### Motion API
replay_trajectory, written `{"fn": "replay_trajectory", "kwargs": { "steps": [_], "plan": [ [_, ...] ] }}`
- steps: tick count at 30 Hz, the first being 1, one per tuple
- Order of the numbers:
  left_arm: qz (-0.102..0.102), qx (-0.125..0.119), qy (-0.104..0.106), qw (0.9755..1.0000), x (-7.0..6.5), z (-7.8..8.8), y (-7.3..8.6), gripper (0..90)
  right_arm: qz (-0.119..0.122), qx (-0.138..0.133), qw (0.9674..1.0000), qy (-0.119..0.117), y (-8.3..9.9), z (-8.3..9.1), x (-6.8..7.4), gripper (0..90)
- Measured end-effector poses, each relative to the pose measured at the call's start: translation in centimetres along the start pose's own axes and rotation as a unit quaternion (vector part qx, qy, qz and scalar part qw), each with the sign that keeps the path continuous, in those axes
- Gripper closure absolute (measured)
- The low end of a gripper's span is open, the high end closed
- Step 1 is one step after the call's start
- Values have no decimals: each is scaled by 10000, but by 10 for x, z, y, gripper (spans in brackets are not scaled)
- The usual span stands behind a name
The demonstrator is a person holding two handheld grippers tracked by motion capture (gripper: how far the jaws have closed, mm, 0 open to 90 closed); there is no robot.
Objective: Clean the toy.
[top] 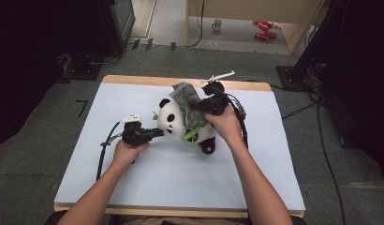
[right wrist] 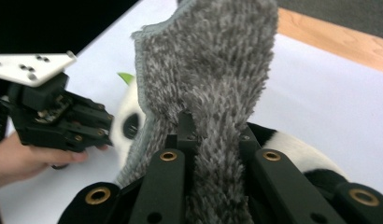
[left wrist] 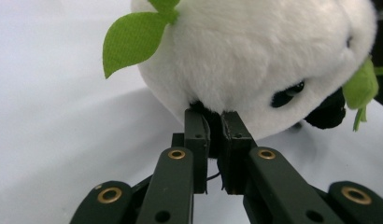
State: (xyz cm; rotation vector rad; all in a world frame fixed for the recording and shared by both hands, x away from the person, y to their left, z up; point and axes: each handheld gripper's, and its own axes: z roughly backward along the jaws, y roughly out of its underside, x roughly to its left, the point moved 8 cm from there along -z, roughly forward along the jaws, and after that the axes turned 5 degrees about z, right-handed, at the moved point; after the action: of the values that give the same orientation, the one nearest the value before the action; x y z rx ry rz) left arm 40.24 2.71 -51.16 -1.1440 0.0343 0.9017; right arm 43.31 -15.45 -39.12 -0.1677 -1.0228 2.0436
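Note:
A black-and-white panda plush (top: 173,119) with green leaf trim (left wrist: 129,42) lies in the middle of the white table (top: 134,183). A grey fuzzy cloth (top: 185,96) drapes over the panda's back and stands up behind its head. My left gripper (top: 158,132) reaches in level from the left, and its jaws are shut on a black furry ear (left wrist: 214,122) at the panda's head (left wrist: 255,56). My right gripper (top: 204,107) comes from the right, shut on the grey cloth (right wrist: 217,56), whose pile bulges between and over the jaws. The panda's body (right wrist: 292,147) lies beneath.
The white sheet covers a wooden tabletop whose far edge (top: 134,79) shows. Beyond it, on the floor, stand a mug (top: 217,24) and red cans (top: 264,29). Dark equipment and cables (top: 321,136) flank the table. The near half of the sheet is bare.

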Motion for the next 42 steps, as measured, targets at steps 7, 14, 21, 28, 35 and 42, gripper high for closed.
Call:
{"fn": "replay_trajectory", "kwargs": {
  "steps": [7, 14, 21, 28, 35, 42],
  "plan": [
    [-117, -105, 57, 9999, -12, 3, -7, 865, 208, 46, 9995, -232, -18, -6, 28, 801],
    [-150, -194, -36, 9997, -21, 5, -12, 864, 435, 325, 9973, -486, -30, -44, 68, 802],
    [-224, -302, -31, 9993, -29, 8, -16, 865, 529, 867, 9939, -422, -20, -81, 85, 801],
    [-157, -270, 15, 9995, -29, 7, -16, 871, 972, 1069, 9894, 170, -21, -81, 76, 802],
    [-104, -233, 0, 9997, -26, 7, -15, 876, 997, 1055, 9886, 403, -28, -70, 62, 802],
    [-43, -206, -35, 9998, -23, 7, -13, 876, 786, 933, 9899, 715, -34, -51, 36, 801]
  ]
}}
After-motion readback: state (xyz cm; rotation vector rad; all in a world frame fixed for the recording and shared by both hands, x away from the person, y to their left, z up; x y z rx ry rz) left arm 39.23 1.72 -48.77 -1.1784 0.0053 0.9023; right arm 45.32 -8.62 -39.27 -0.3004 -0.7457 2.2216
